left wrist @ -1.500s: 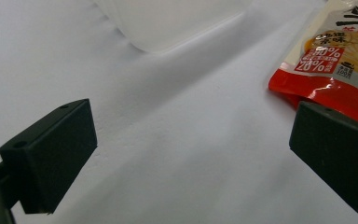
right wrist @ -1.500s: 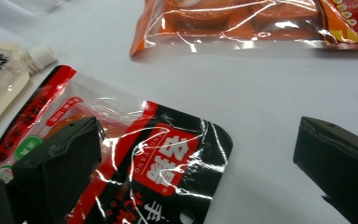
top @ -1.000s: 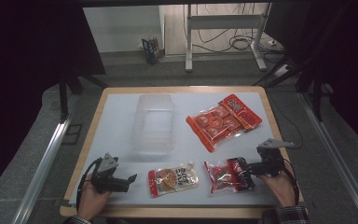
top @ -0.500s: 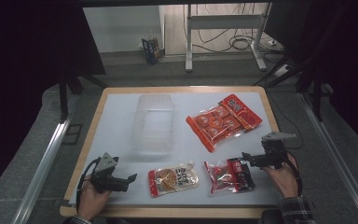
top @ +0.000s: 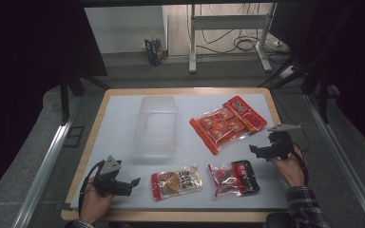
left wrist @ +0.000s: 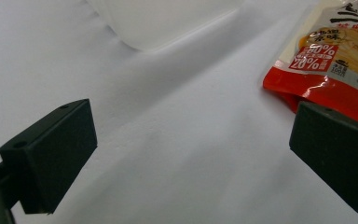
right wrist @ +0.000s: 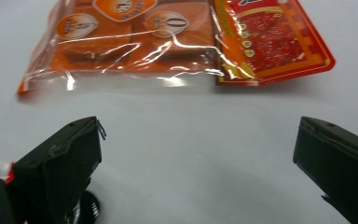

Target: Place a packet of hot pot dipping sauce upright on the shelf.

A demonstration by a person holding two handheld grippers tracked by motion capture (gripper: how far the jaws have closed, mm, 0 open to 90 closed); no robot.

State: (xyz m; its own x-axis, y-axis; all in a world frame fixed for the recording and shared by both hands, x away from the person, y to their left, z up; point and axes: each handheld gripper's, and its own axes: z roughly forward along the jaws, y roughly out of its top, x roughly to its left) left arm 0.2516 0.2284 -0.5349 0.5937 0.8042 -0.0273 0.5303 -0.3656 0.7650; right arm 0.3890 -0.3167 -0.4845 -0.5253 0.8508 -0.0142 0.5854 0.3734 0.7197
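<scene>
High view: right gripper (top: 259,151) raised beside orange packet (top: 228,122), left gripper (top: 132,184) low near noodle packet (top: 177,181); both jaws spread, empty.

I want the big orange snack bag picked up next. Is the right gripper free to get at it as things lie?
Probably yes. The right gripper is open and holds nothing, and the orange snack bag lies flat just ahead of its jaws, with only bare white table between them.
</scene>
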